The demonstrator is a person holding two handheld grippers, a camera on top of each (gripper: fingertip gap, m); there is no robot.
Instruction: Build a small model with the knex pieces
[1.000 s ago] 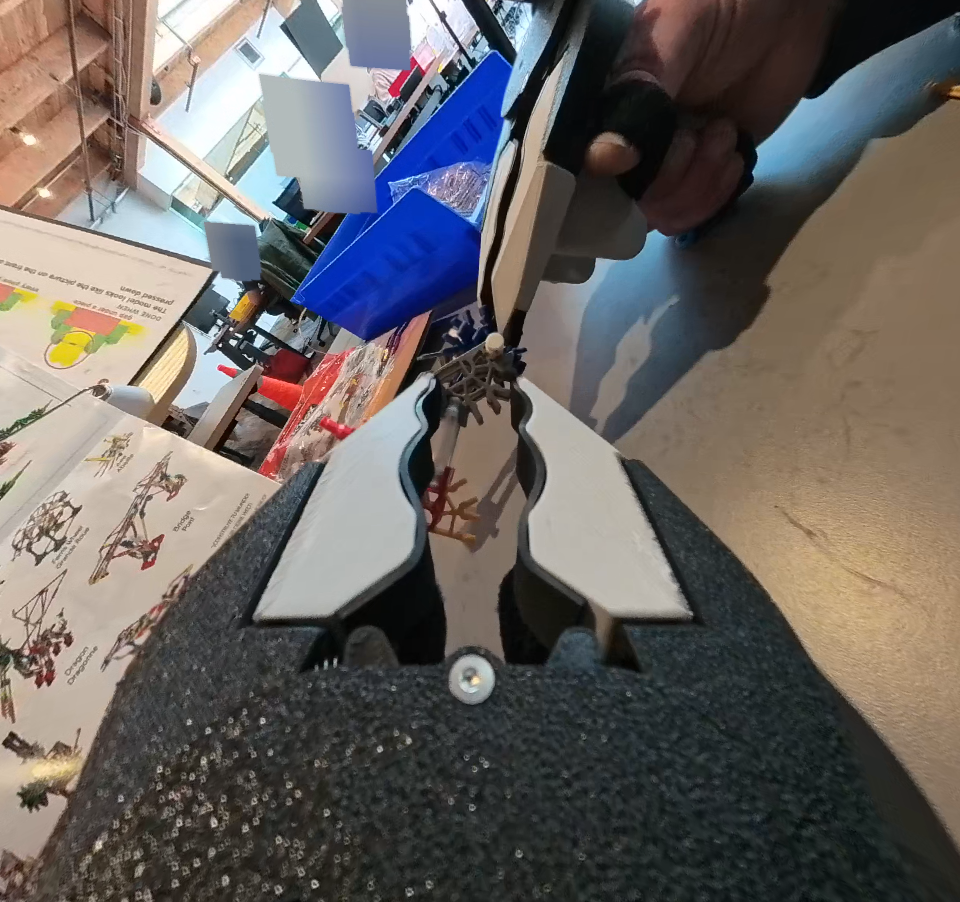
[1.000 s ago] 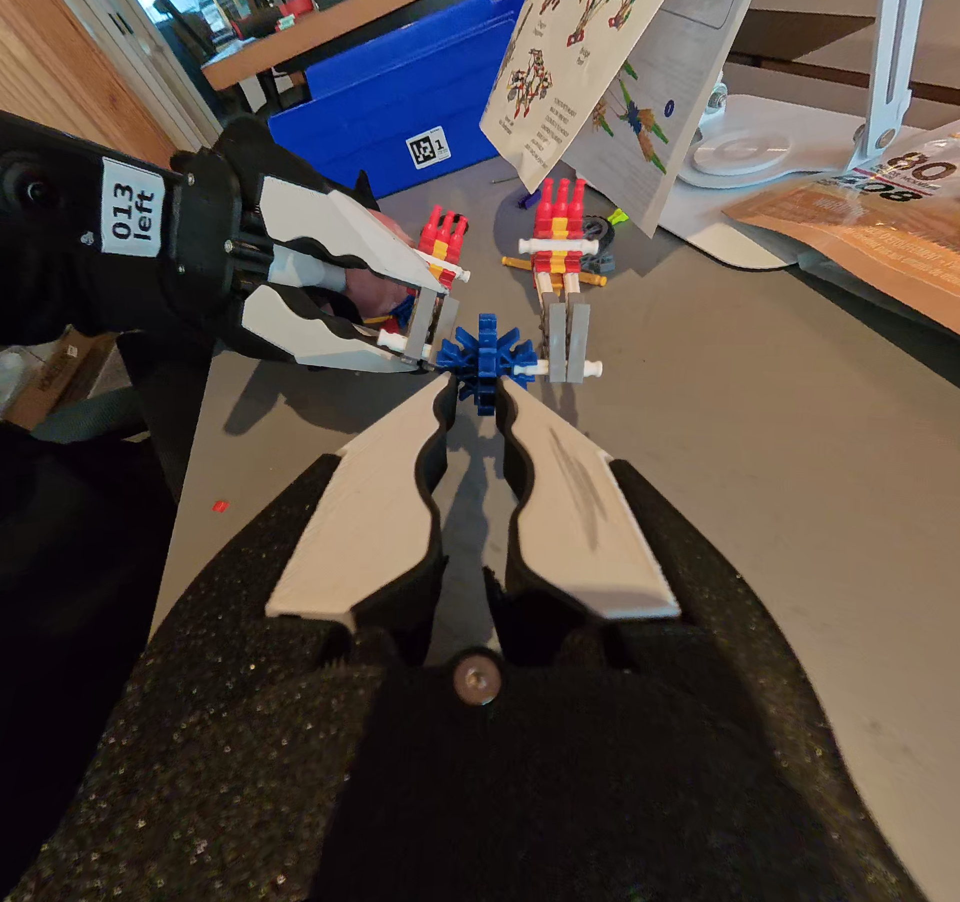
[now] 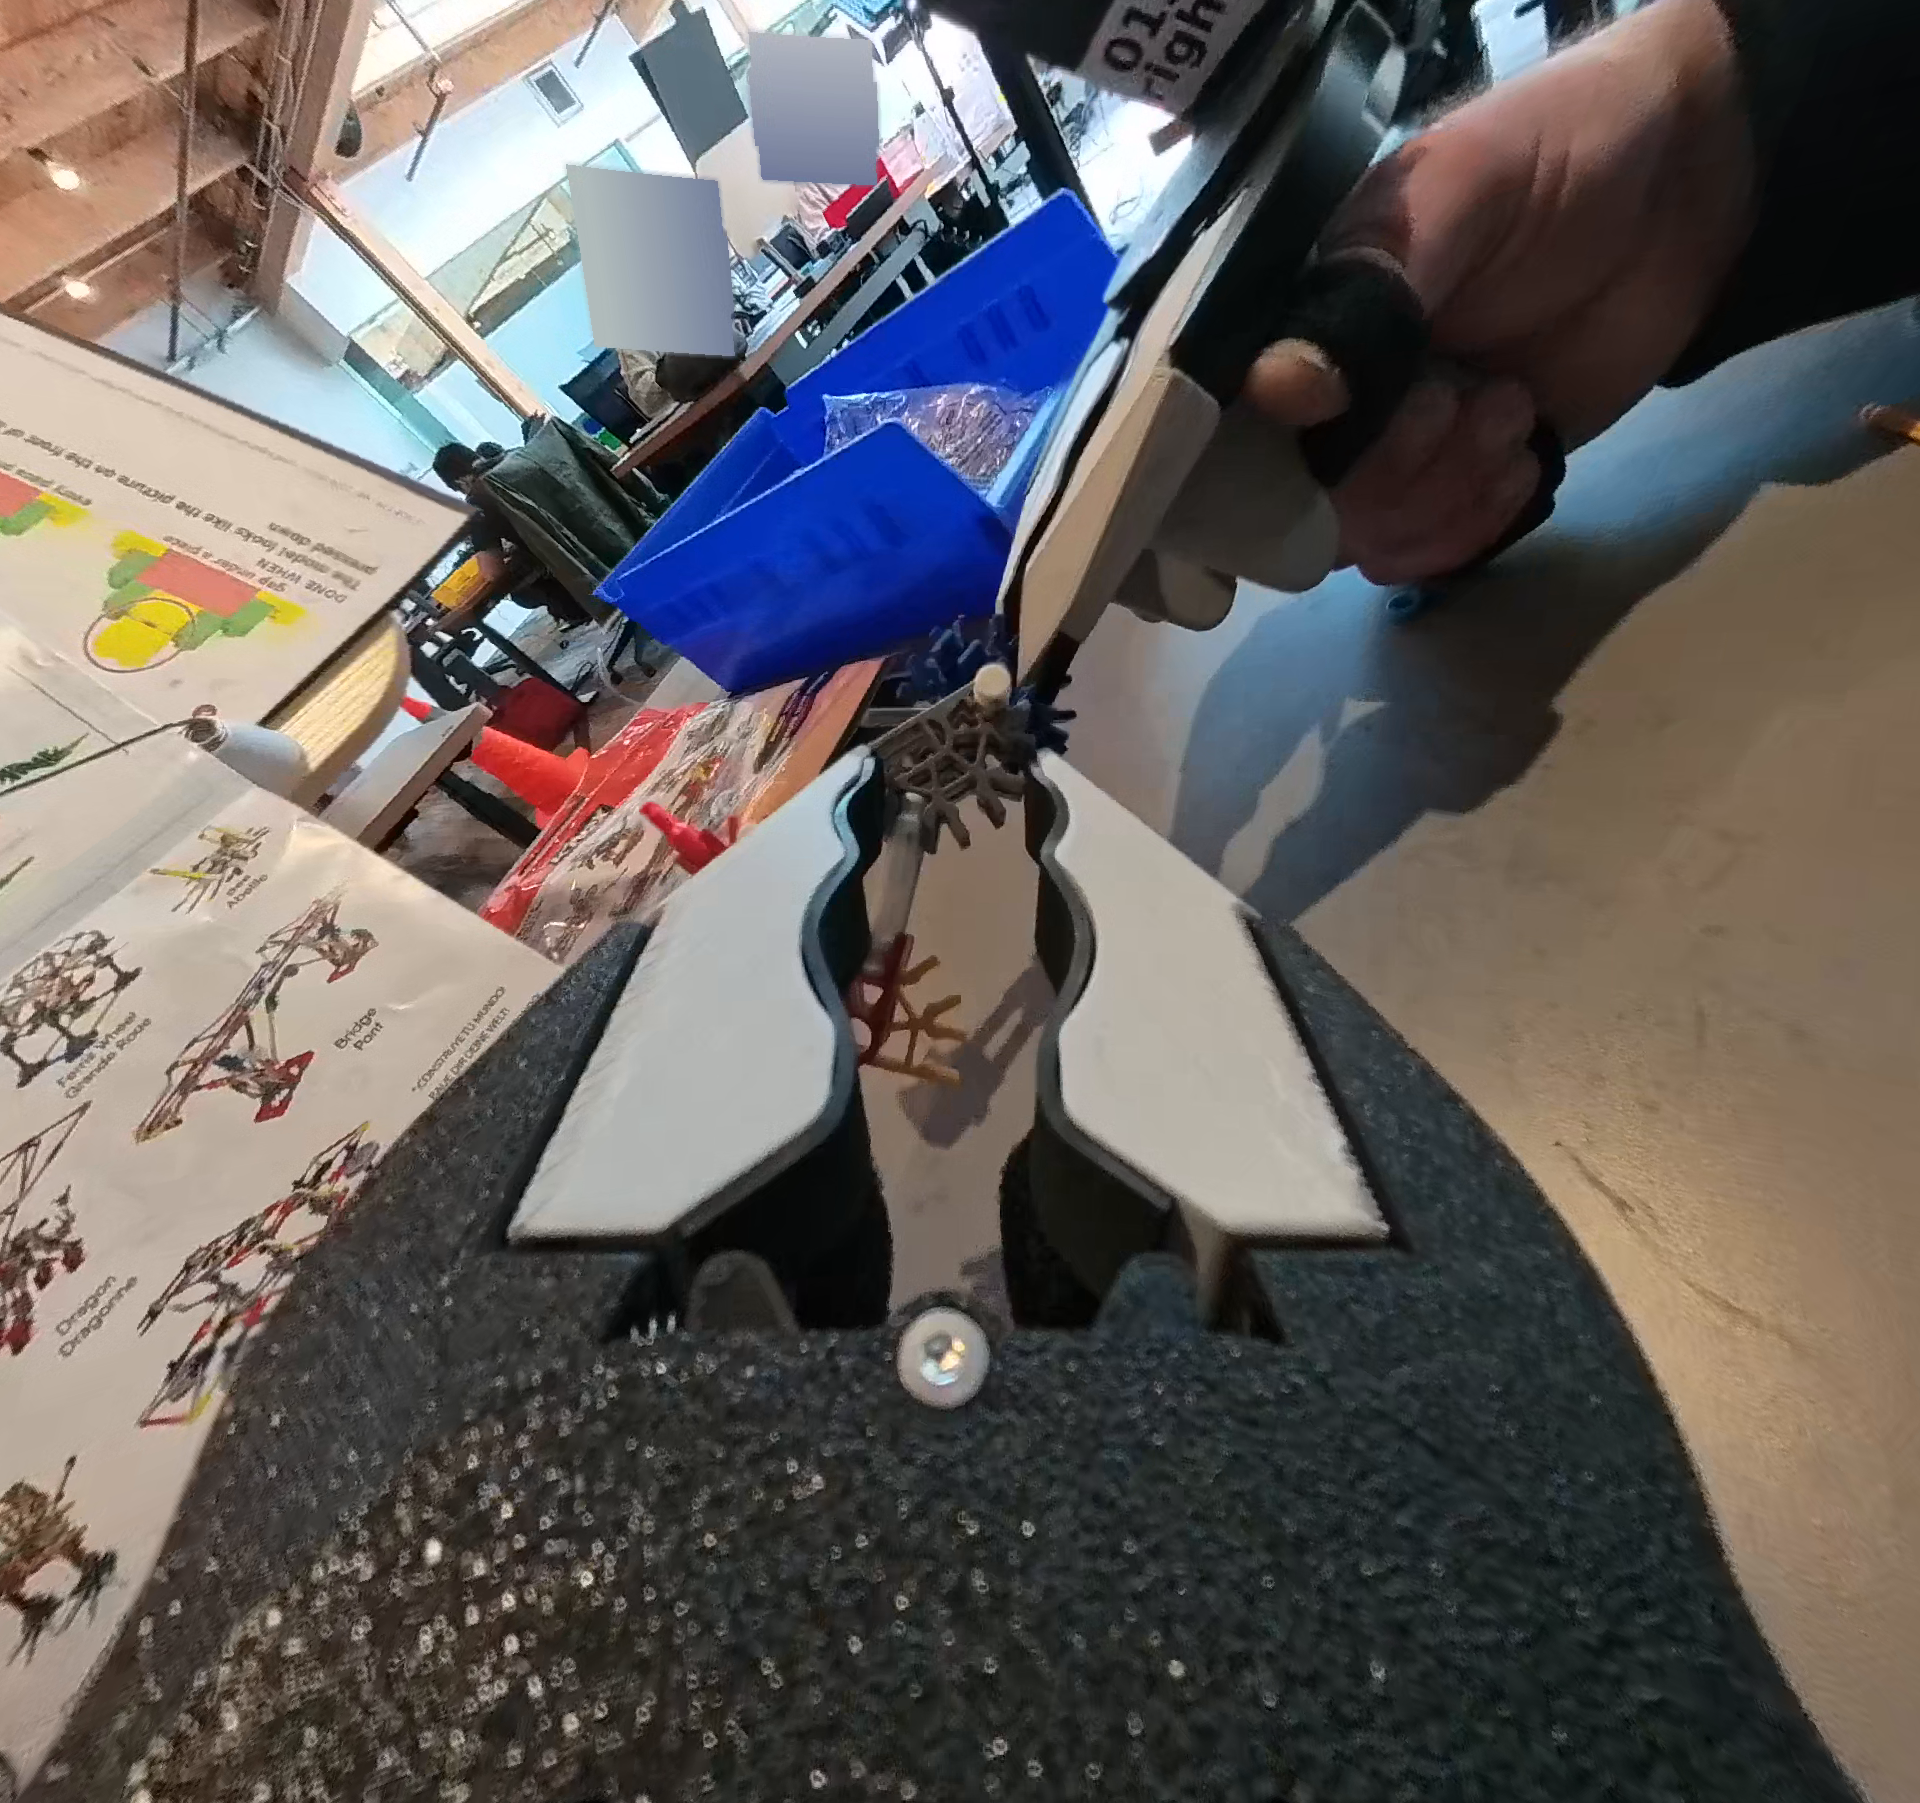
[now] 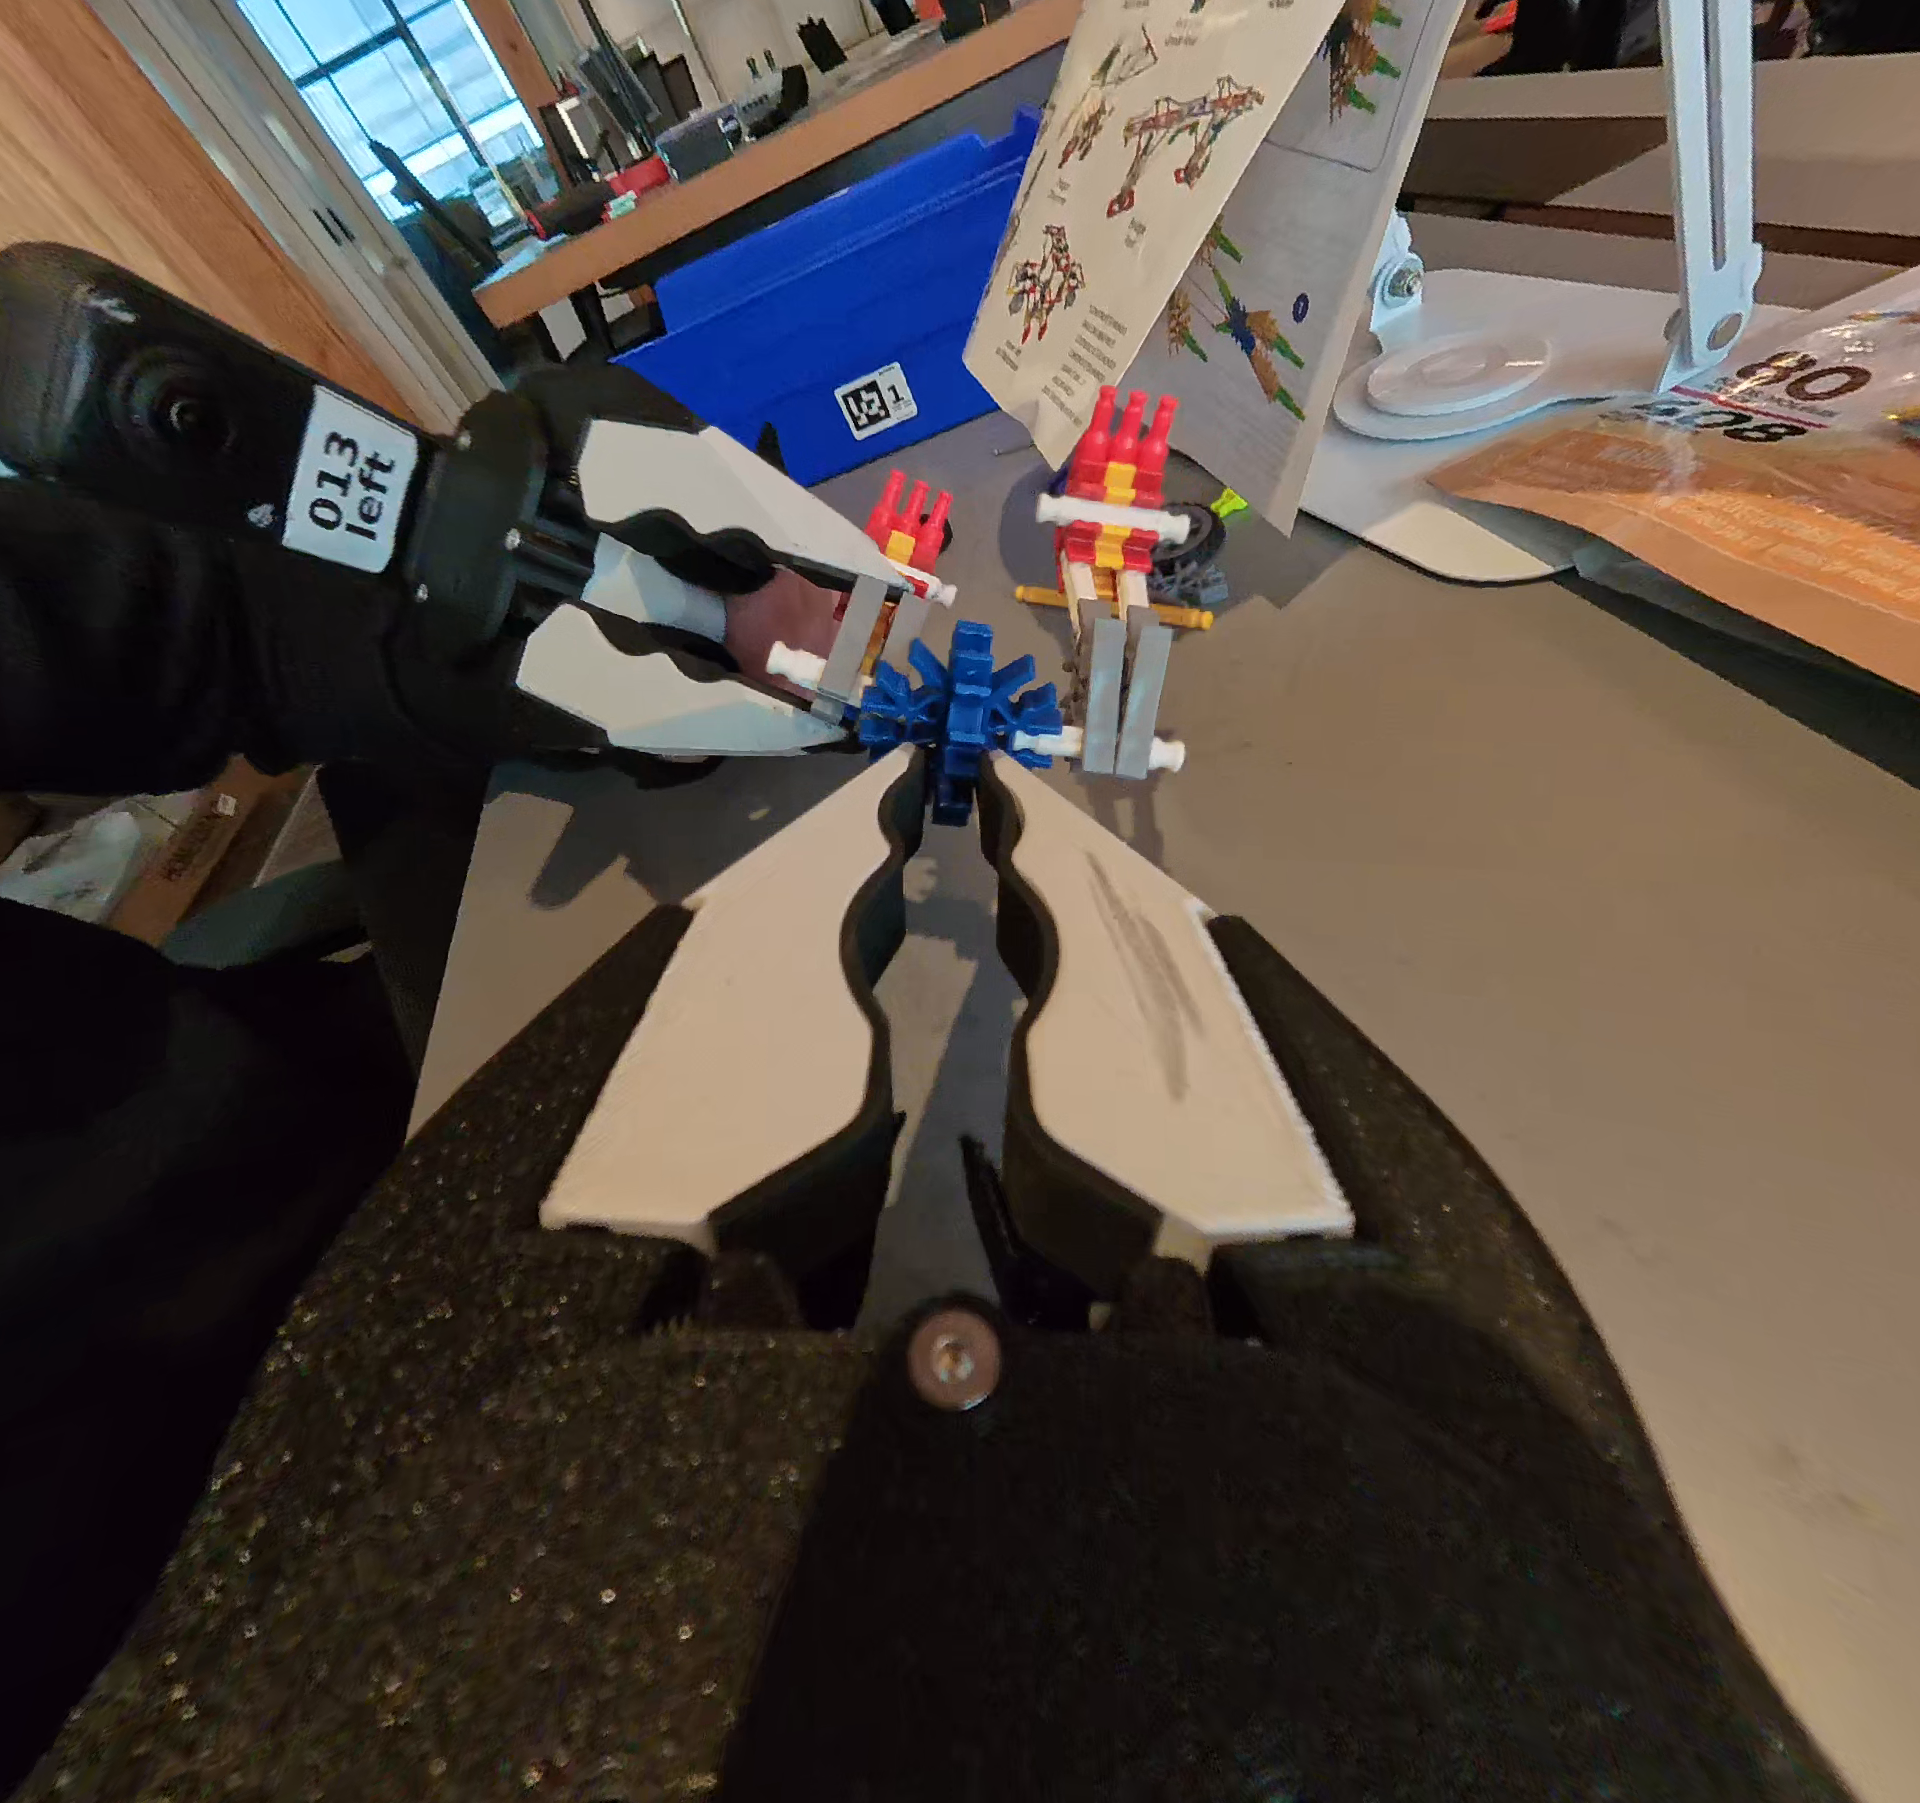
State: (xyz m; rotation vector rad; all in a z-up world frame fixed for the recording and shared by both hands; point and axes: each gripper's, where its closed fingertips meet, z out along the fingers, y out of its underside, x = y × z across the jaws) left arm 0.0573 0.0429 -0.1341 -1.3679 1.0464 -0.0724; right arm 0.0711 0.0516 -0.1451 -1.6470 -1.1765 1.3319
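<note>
Right gripper: fingers pinching a blue snowflake connector just above the grey desk, held level, seemingly to line up with the rods on either side. Left gripper: fingers clamped on a grey connector piece threaded on a white rod, apparently bracing it tip to tip against the blue part. Just beside, right: second grey-and-white assembly. Behind: red-and-yellow model, blue bin, propped instruction sheet.
</note>
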